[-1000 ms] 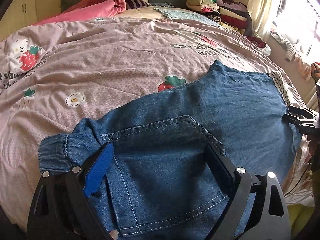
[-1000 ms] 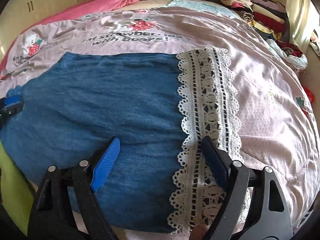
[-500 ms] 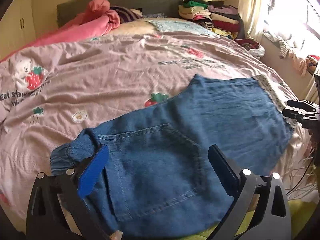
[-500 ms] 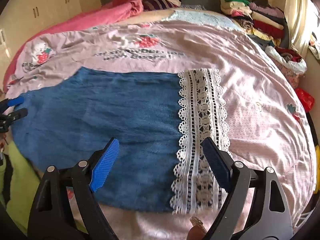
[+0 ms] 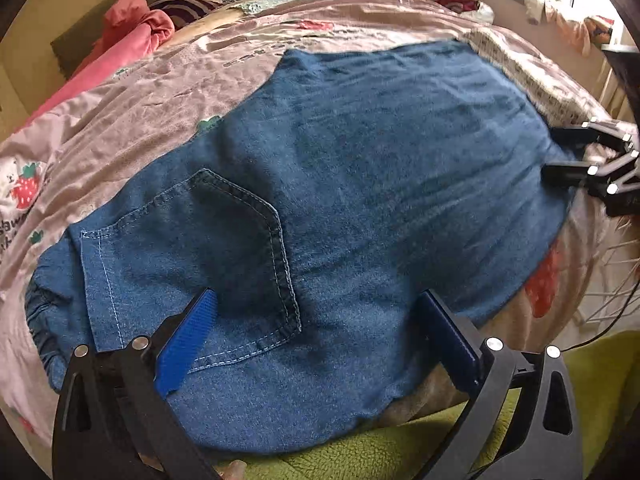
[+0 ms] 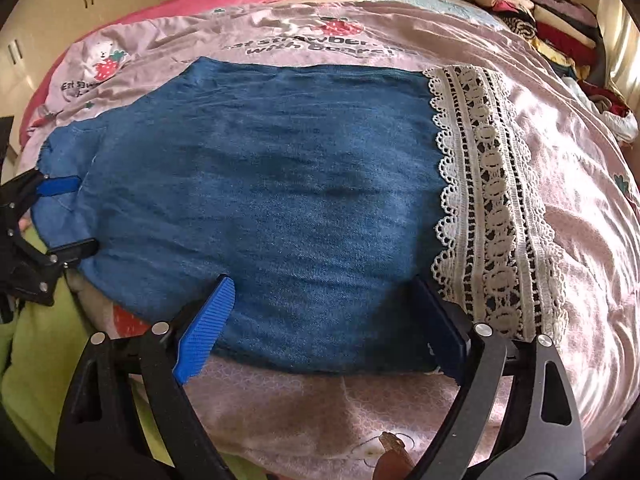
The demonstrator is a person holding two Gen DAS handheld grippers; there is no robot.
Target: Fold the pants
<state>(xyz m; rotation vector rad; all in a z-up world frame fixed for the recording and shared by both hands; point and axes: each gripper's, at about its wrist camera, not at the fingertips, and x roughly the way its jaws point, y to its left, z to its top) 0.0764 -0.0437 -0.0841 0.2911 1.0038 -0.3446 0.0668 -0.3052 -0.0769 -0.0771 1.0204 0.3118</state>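
The pants (image 5: 360, 184) lie flat across the near edge of the bed (image 5: 168, 92), already halved leg over leg by the look of it, waistband (image 5: 44, 308) toward 9 o'clock in my left view, back pocket (image 5: 224, 260) up, and lace hem (image 6: 496, 200) toward 3 o'clock in my right view. Half a second ago both my grippers were drawn back with the whole garment below them; now both have dropped in close, so the denim fills each view and the near edge runs between my fingers. My left gripper (image 5: 316, 320) is spread wide, its blue pad (image 5: 186, 344) over the pocket at 7 o'clock and the other finger at 5 o'clock near the bottom edge; it holds nothing, and I cannot tell whether the pads touch the cloth. My right gripper (image 6: 328, 312) is equally wide and empty, straddling the near edge just beside the lace, which starts at its 4 o'clock finger. Each gripper shows at the other view's margin, at 3 o'clock and 9 o'clock, well apart along the pants. I read this as lining up for the next fold: both need to pinch the near edge. The thin stacked layers may slip, so I should catch both. Beyond, a pink quilt (image 5: 120, 40) lies at 11 o'clock and folded clothes (image 6: 536, 12) are stacked at 1 o'clock.
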